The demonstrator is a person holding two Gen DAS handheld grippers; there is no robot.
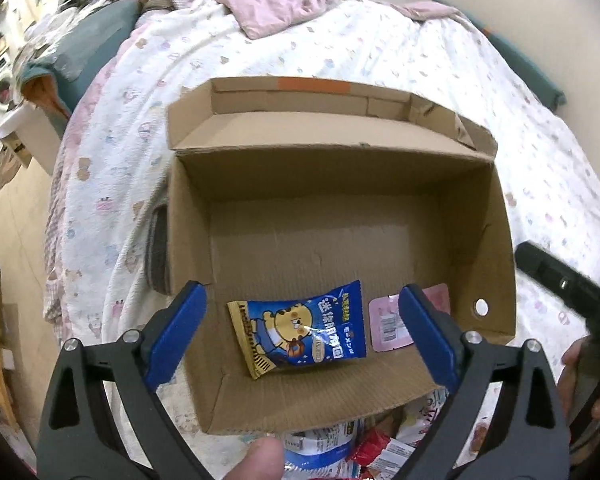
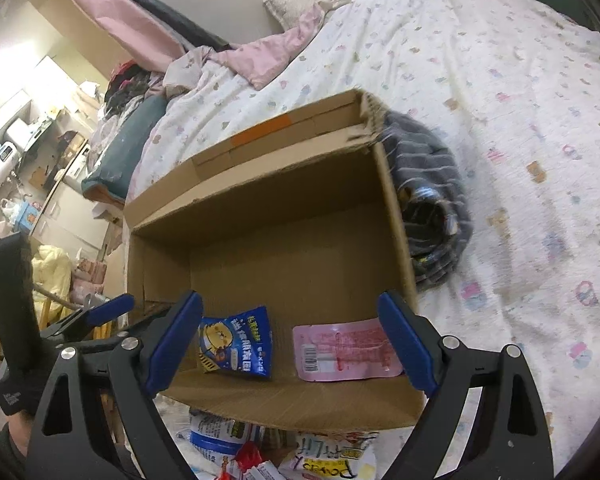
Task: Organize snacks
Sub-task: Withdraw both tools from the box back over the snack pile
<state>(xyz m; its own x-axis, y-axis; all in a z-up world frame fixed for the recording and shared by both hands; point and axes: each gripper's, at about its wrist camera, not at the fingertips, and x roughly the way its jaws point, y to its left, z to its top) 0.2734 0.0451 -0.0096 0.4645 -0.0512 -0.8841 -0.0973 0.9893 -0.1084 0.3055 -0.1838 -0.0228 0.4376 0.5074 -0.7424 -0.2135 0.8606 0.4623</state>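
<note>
Box: open brown corrugated cardboard box [image 1: 340, 184] sits on the bed's white patterned quilt [image 1: 440, 60], far flap folded back; likely set here as the bin for sorted snacks
Blue packet: glossy blue snack packet with a yellow cartoon tiger [image 1: 300, 328] lies flat on the box floor near the front wall; probably the start of a row
Pink packet: flat pink sachet with a barcode [image 2: 340, 350] lies just beside it toward the right wall, apart from it
Left gripper: black left gripper with blue pads [image 1: 300, 334] hovers over the blue packet, jaws spread wide, pads touching nothing; nothing held
Right gripper: matching right gripper [image 2: 296, 344] hangs over the front wall, jaws equally wide, empty
Unsorted pile: loose wrapped snacks [image 2: 260, 456] lie on the quilt just before the front wall; judged next to fetch
Edges: low front wall must be cleared on each pass
Open room: the back of the floor is bare; grey striped cloth [image 2: 432, 200] crowds the right wall outside
</note>
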